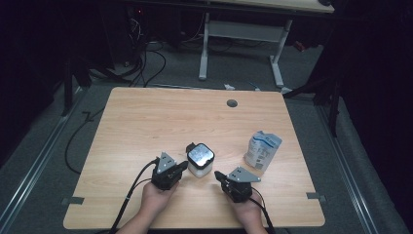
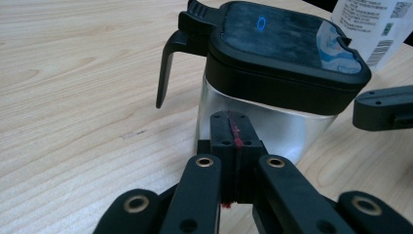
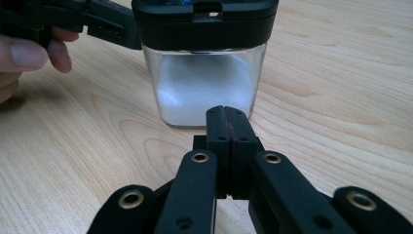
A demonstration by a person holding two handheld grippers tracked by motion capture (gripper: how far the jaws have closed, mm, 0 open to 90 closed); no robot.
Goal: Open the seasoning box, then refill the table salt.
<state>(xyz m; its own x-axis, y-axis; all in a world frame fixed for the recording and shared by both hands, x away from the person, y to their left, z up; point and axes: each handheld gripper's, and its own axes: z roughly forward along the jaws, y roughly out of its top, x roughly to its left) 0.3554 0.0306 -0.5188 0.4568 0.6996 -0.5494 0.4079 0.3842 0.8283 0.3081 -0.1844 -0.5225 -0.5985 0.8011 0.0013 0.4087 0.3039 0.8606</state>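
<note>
Count, per kind:
- 1 jar (image 1: 200, 160), clear w/ black lid, white powder inside.
- 1 pouch (image 1: 262, 150), white/blue, standing on tabletop (image 1: 146, 122).
- 2 grippers: left gripper (image 1: 182, 167), right gripper (image 1: 219, 176), 1 per hand, each w/ 1 cable.
- 2 hands at bottom edge.
- 1 round hole (image 1: 232, 103) near tabletop's far edge.
- 2 tape bits, 1 at each side edge.
- 1 more table (image 1: 243, 29) behind.

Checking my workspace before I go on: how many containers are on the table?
2. A clear jar with a black lid, white powder inside, stands between the left gripper and right gripper. A white pouch stands to the jar's right. Nothing seems hidden.
</note>
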